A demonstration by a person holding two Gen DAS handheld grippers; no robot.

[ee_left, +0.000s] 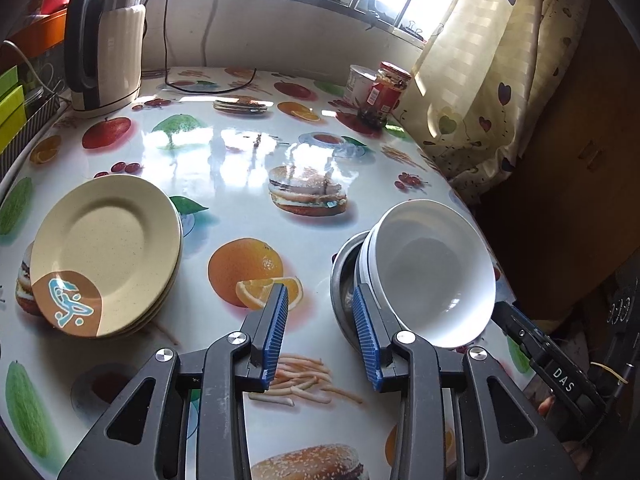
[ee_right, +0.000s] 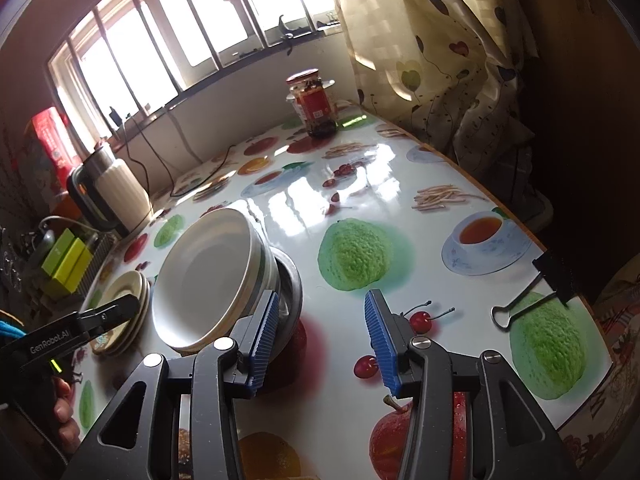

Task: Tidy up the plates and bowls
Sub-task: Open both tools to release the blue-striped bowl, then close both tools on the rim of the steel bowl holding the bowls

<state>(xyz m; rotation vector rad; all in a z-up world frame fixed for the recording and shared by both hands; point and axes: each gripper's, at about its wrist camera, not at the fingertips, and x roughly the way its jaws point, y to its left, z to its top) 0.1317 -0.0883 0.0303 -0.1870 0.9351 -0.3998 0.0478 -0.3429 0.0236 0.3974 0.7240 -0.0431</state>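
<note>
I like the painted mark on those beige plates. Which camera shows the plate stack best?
The left wrist view: the stack of beige plates sits large and unobstructed, its brown and blue mark plain. In the right wrist view the plates are small, partly behind the left gripper and the white bowl.

Electric kettle (ee_left: 106, 40), red-lidded jar (ee_right: 314, 102), binder clip (ee_right: 532, 300), heart-print curtain (ee_left: 492, 64)

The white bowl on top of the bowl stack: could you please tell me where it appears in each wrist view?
Left wrist view: the white bowl sits lower right, tilted on the metal bowl, beside the right-hand finger of the left tongs.
Right wrist view: it sits left of centre.
Shared landmark: the red-labelled jar by the curtain.
</note>
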